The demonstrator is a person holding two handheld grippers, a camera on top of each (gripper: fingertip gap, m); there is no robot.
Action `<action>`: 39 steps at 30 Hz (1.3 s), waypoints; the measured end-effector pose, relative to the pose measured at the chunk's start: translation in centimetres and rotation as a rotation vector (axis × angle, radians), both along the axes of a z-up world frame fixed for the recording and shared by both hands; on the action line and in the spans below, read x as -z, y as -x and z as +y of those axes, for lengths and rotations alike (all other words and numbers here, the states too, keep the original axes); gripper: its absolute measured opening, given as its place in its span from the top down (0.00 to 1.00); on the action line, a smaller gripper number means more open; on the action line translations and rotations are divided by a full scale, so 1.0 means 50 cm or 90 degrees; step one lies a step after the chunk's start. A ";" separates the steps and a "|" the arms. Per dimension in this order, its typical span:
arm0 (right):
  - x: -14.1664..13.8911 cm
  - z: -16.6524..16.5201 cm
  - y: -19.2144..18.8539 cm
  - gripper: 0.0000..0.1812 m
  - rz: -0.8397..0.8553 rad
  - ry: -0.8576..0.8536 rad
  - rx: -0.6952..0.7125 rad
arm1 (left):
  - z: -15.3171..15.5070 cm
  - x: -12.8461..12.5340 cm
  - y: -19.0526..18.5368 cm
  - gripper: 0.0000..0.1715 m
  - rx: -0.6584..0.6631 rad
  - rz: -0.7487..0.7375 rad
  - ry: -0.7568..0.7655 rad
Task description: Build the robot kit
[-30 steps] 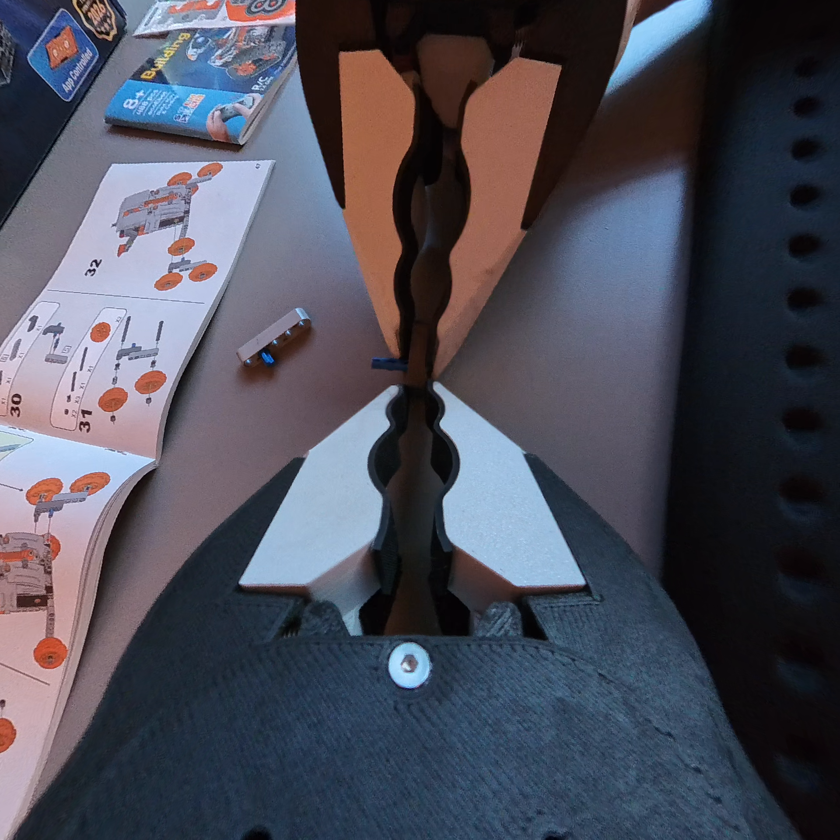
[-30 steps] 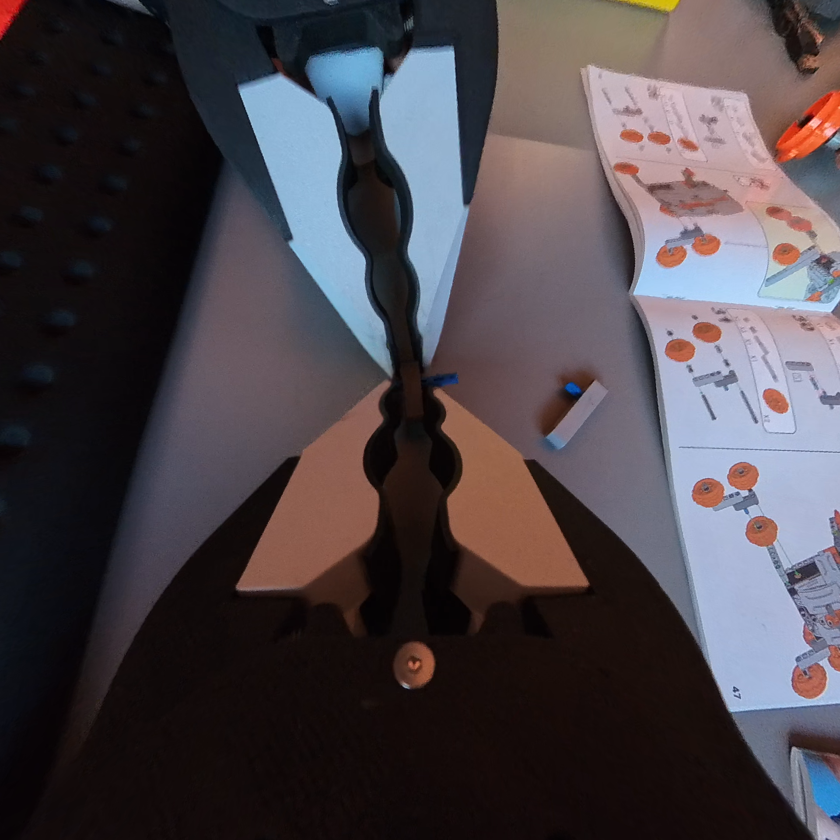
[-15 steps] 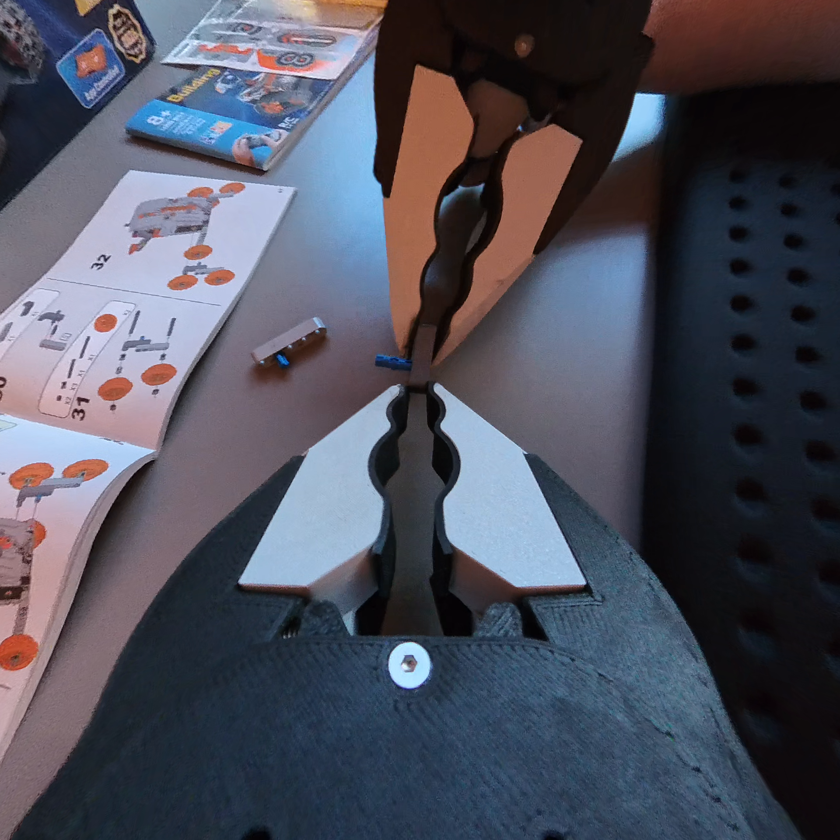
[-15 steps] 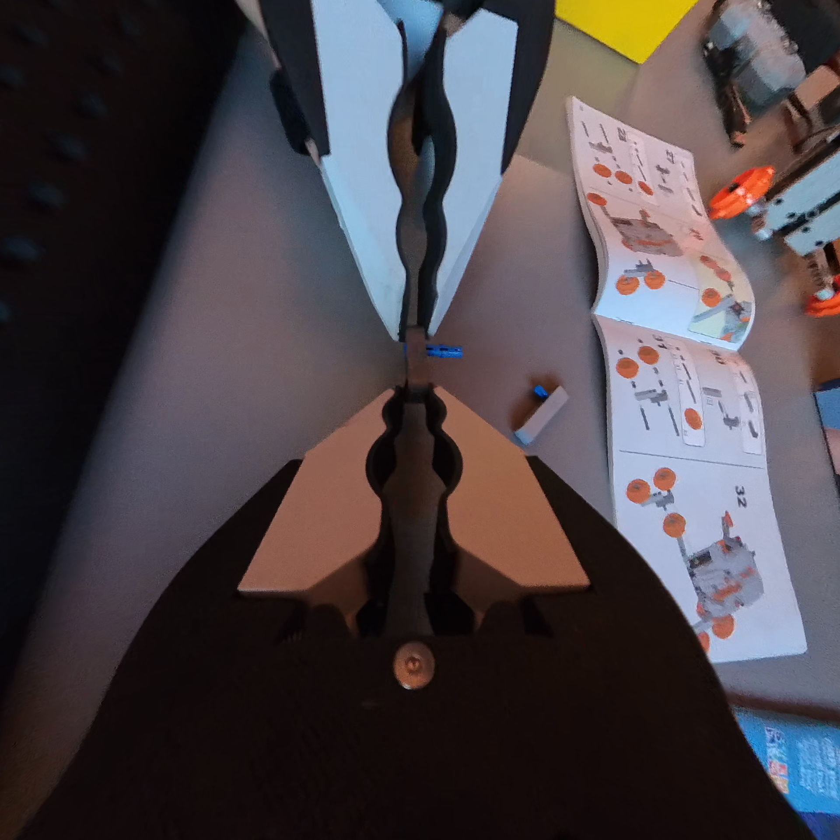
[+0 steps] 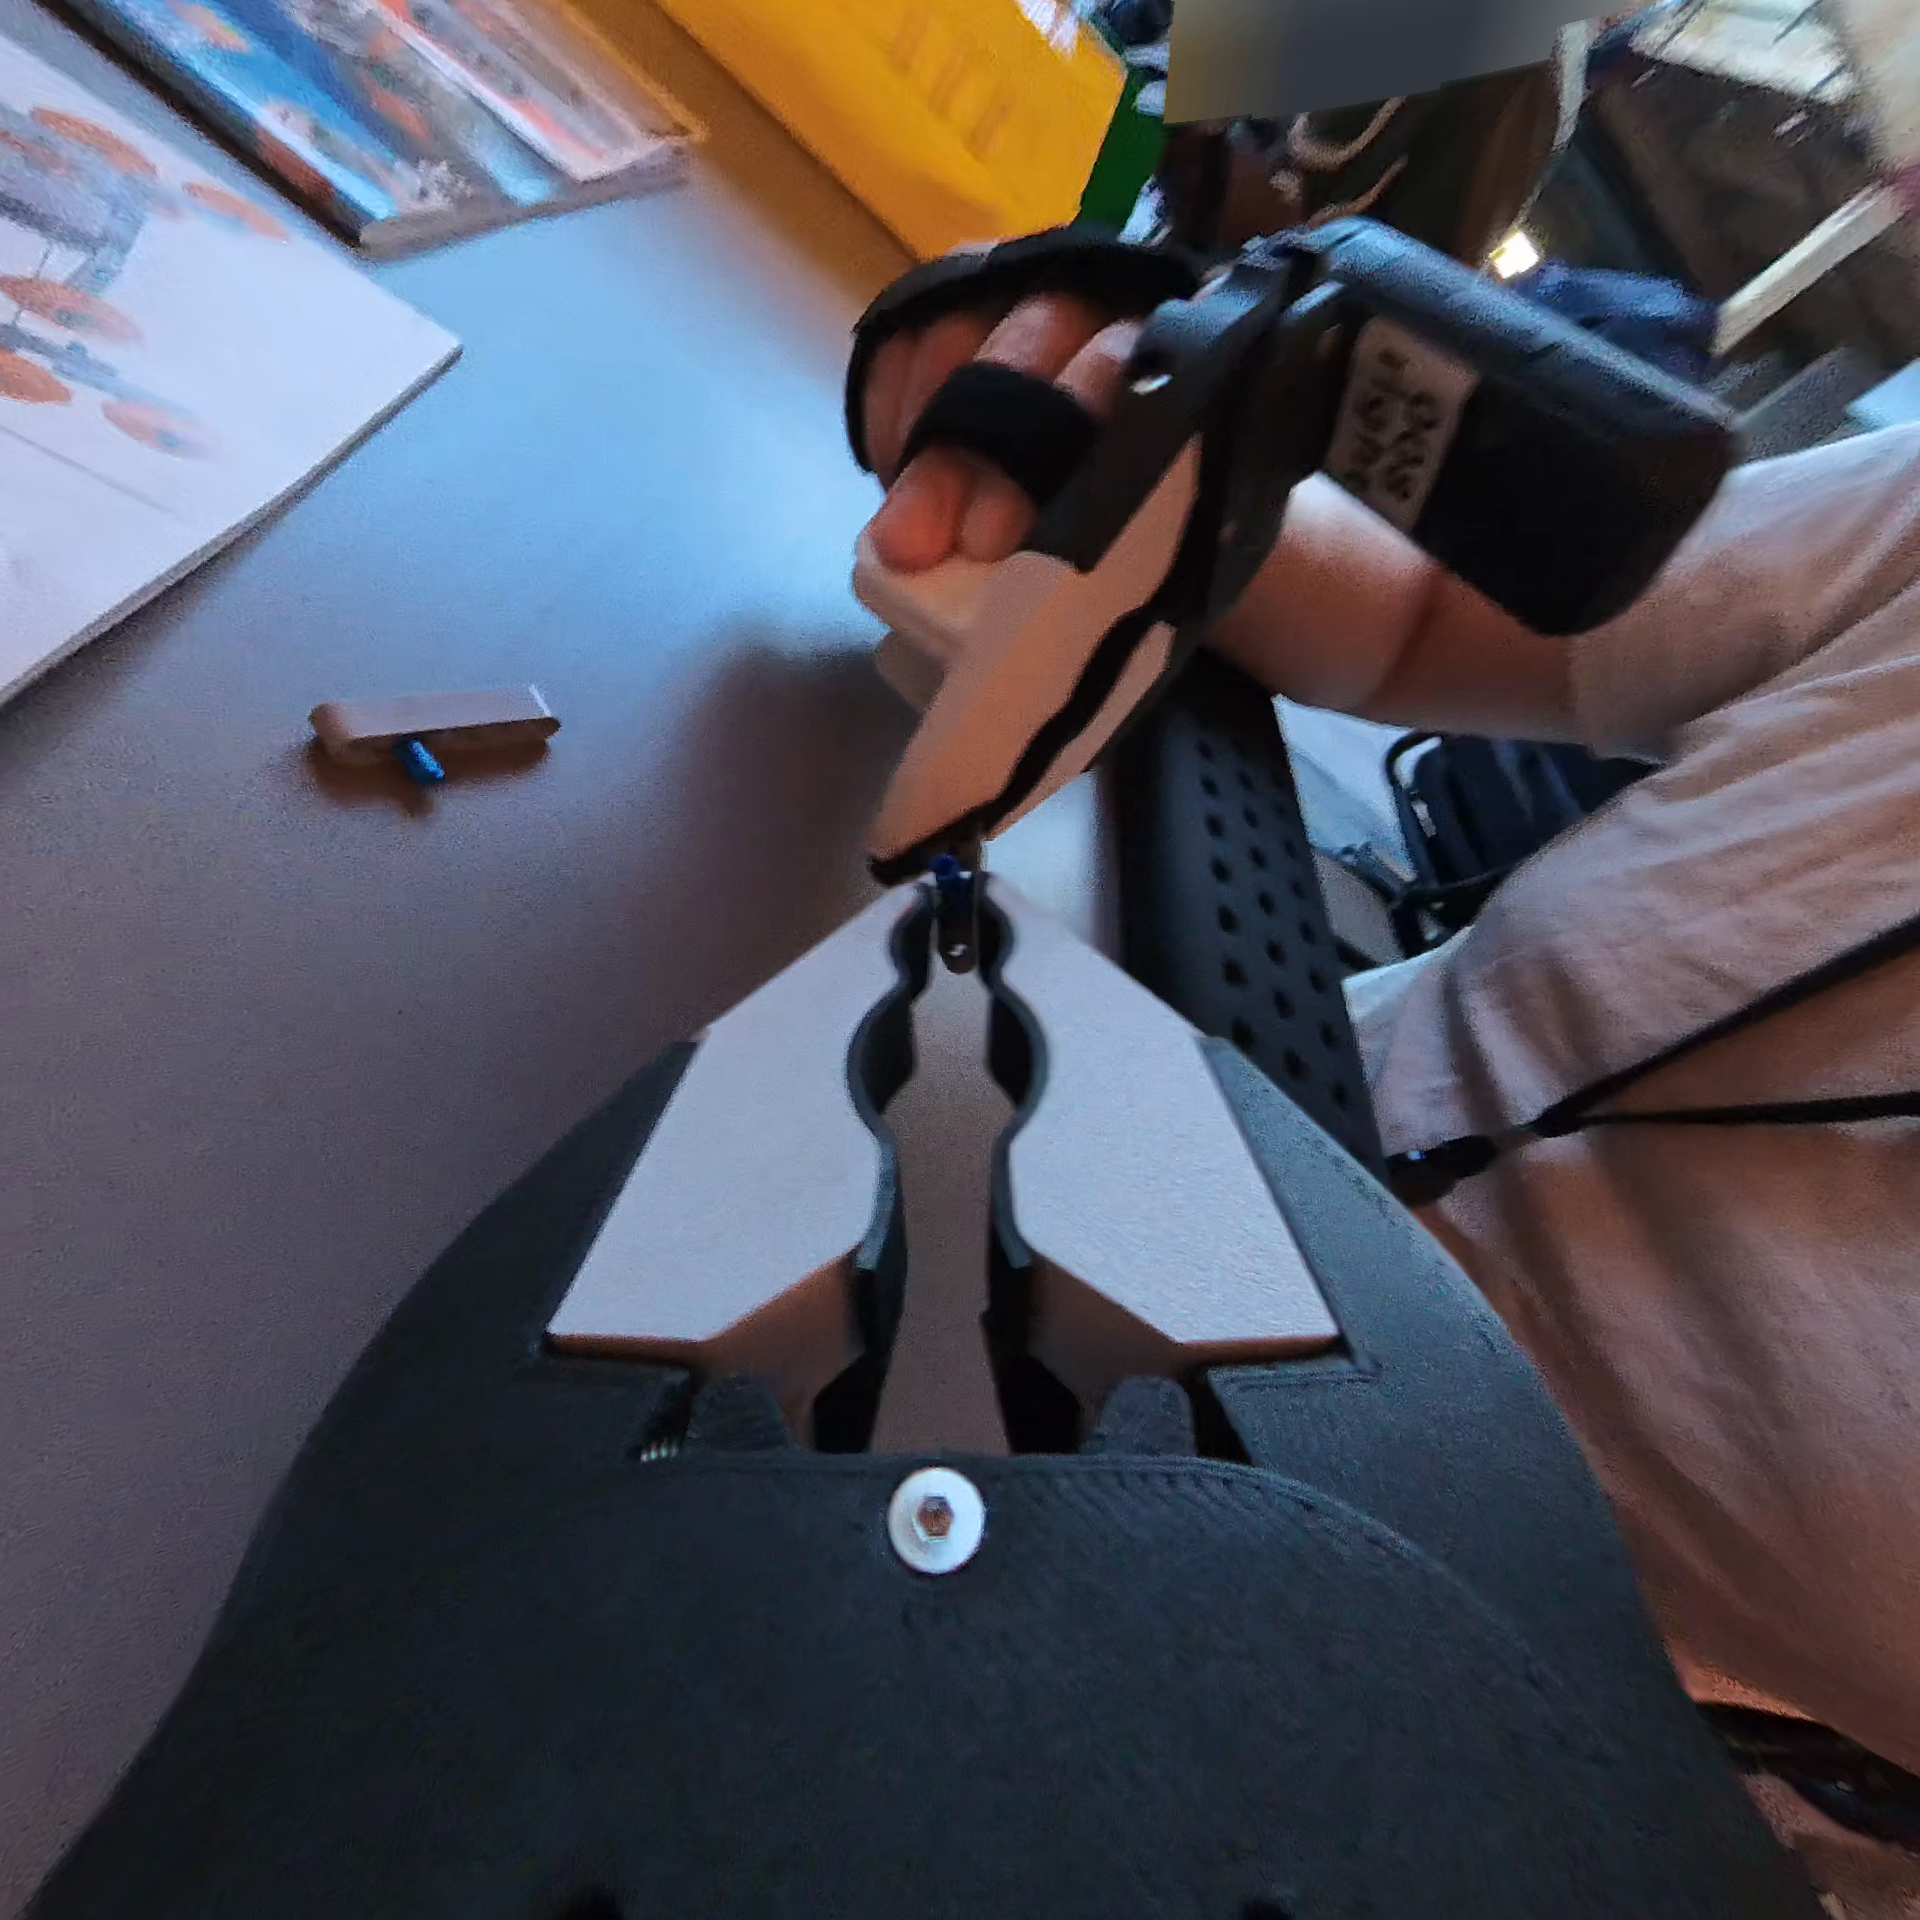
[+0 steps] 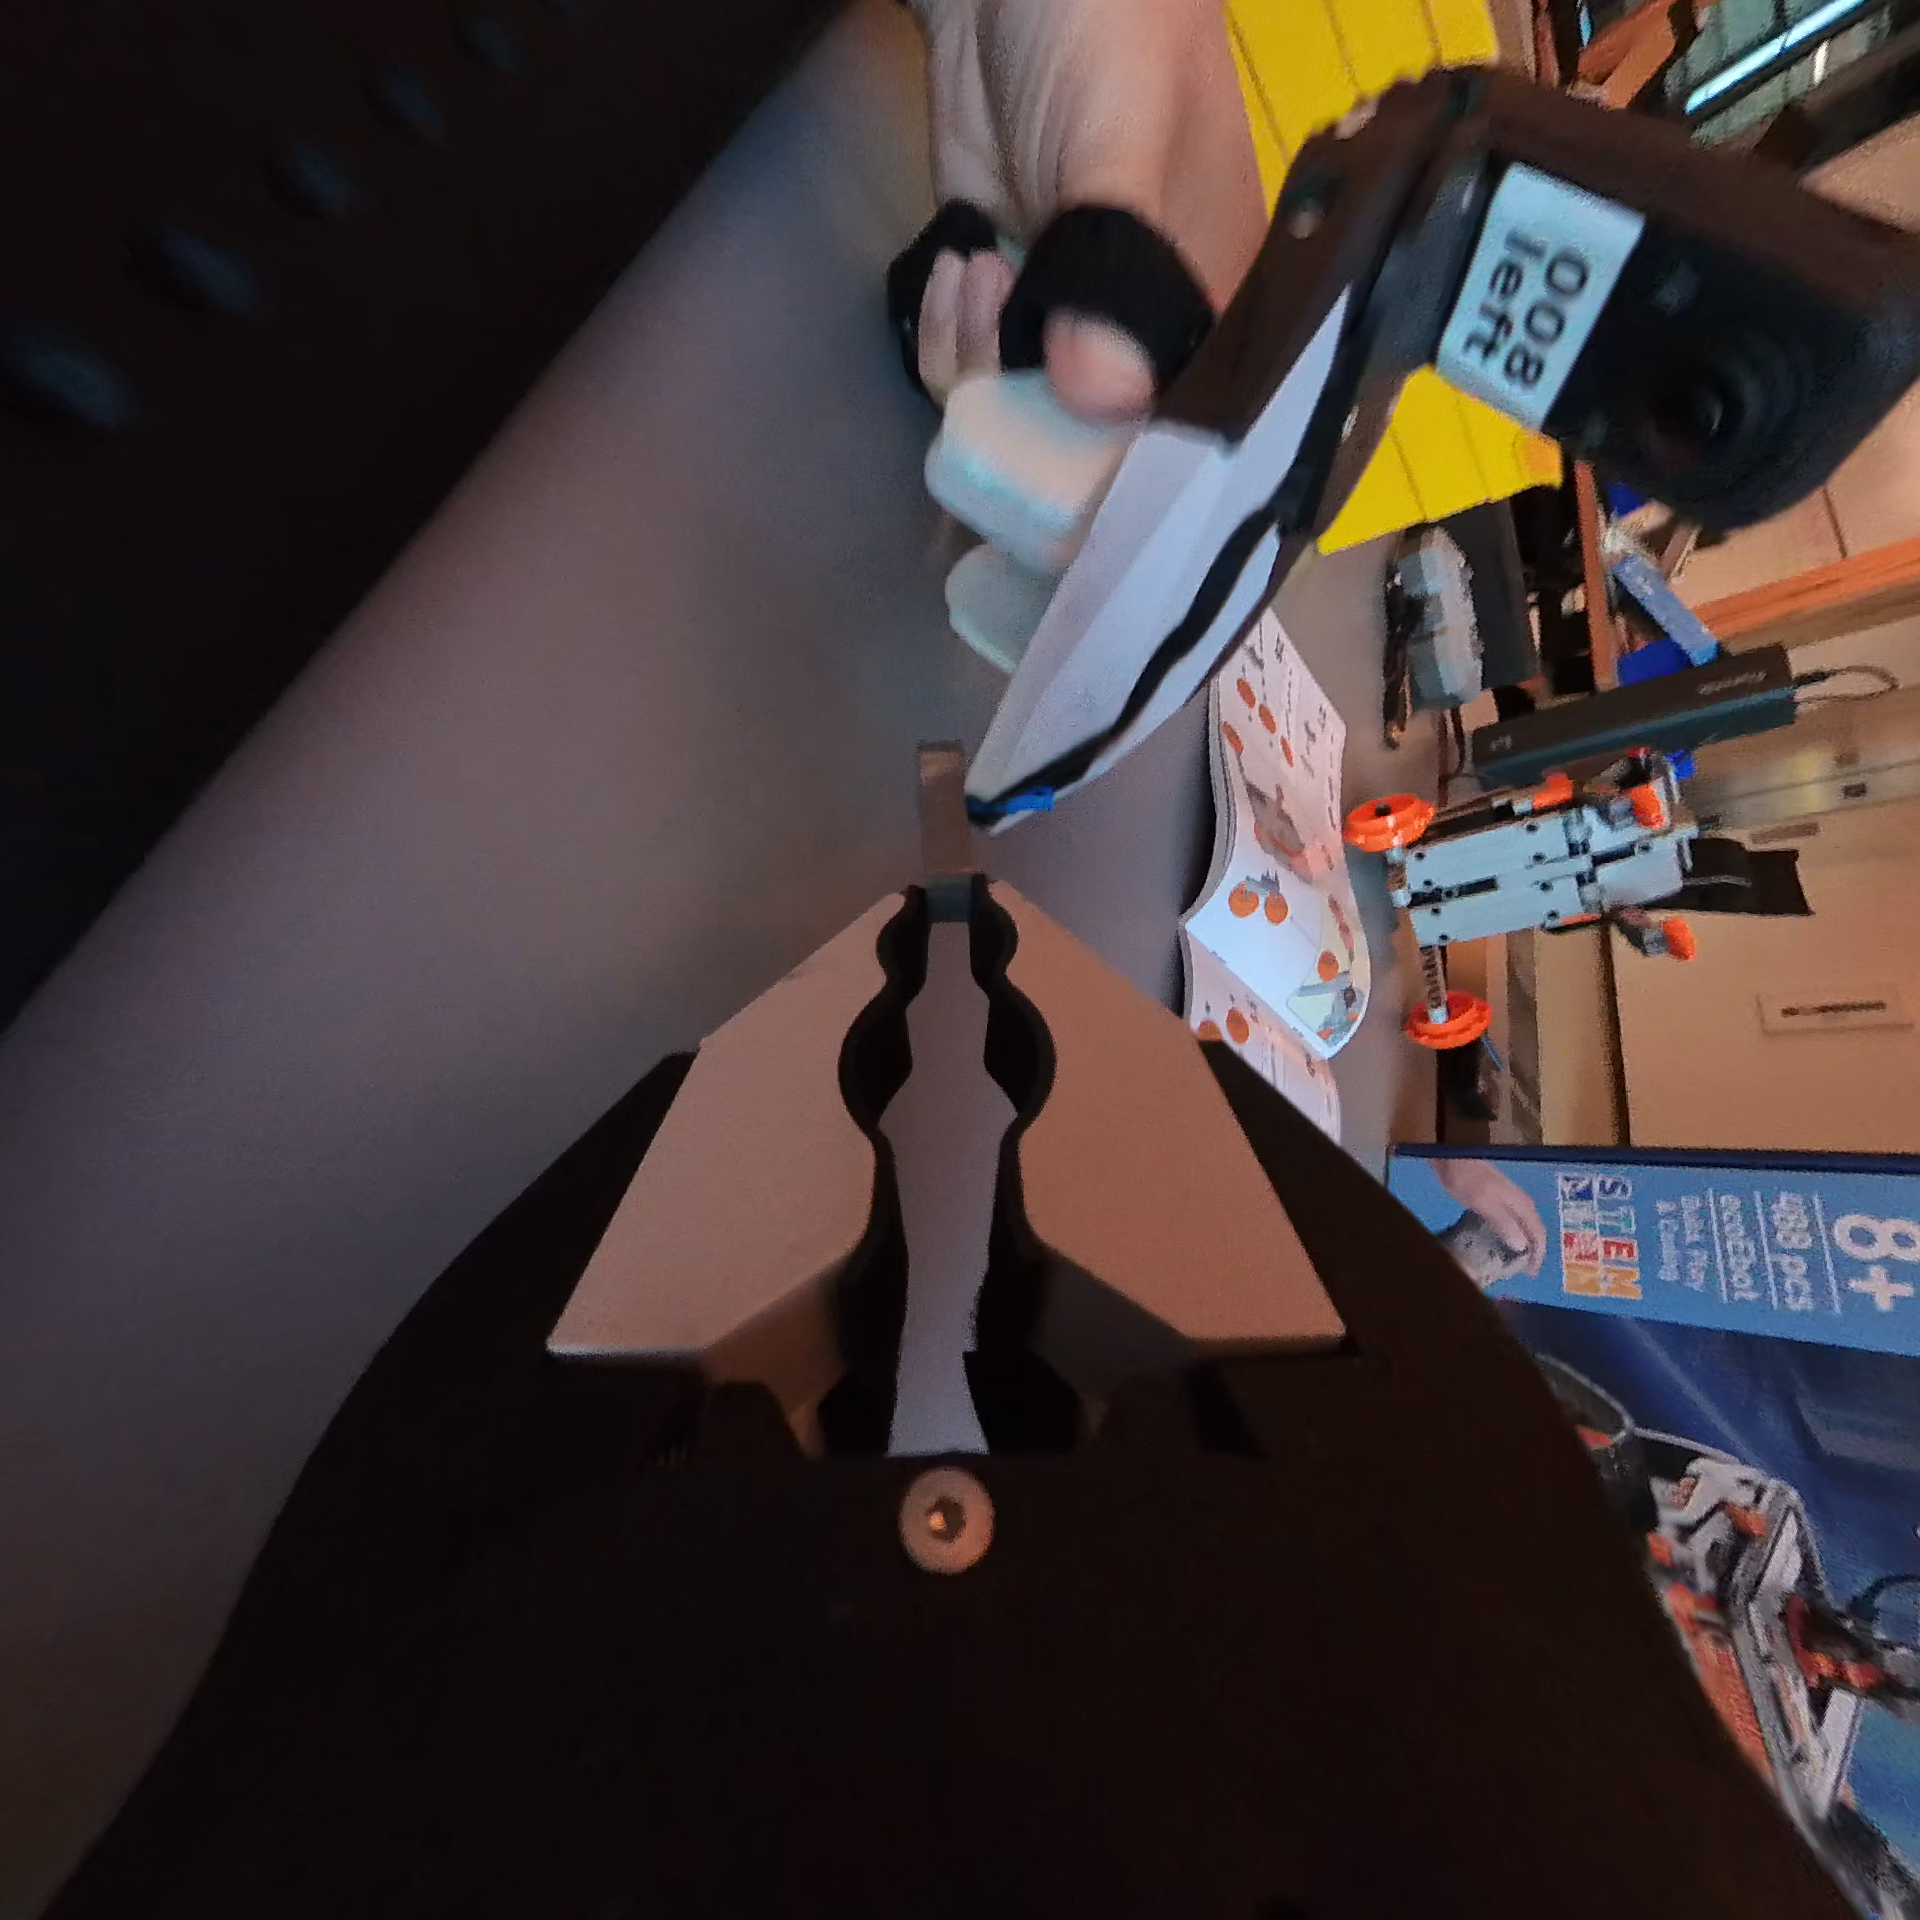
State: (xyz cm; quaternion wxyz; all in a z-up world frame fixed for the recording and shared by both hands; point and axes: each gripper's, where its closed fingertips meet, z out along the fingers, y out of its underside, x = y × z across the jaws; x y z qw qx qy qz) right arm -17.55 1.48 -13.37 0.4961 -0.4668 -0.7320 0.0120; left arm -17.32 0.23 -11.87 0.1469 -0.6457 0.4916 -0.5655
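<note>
left gripper (image 5: 951, 914): closed on a small blue pin (image 6: 1023, 800), pinched at the very tips. Most of the pin sticks out sideways.
right gripper (image 6: 945, 899): closed on one end of a grey beam (image 6: 943, 810). The rest stands out past the tips.
where: both parts are in the air above the table (image 5: 520, 468), tip to tip. The pin is just beside the beam's free end. I can't tell whether it sits in a hole.
blur: both views are smeared, so don't trust fine alignment from them.
risk, pin: your grip is shallow. Any side load can twist the pin between the pads or flick it out, and it's small enough to lose on the table.
risk, beam: you're holding it by one end. Pushing on the far end levers it, so it can pivot in the jaws and throw the hole off line.
risk, tips: the two grippers are nearly touching. A tip bump can knock either part loose.
risk, mix-up: a second beam with a blue pin (image 5: 431, 727) lies near on the table. A dropped part could land beside it.
nearby: booklet (image 6: 1278, 935), wheeled model (image 6: 1538, 862) and blue box (image 6: 1662, 1247) are well apart from the tips.
</note>
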 end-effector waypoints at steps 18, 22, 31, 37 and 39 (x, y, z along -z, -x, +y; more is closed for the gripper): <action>-0.116 0.129 0.050 0.78 0.306 0.141 0.311 | 0.135 -0.094 0.031 1.00 -0.415 -0.200 0.106; -0.092 0.141 0.055 0.82 0.256 0.130 0.338 | 0.140 -0.078 0.030 0.99 -0.426 -0.179 0.113; -0.084 0.154 0.055 0.82 0.209 0.087 0.356 | 0.149 -0.078 0.039 1.00 -0.442 -0.178 0.112; -0.084 0.141 0.046 0.81 0.205 0.055 0.344 | 0.136 -0.076 0.032 1.00 -0.415 -0.144 0.059; -0.088 0.138 0.047 0.81 0.218 0.062 0.339 | 0.133 -0.082 0.033 1.00 -0.413 -0.144 0.034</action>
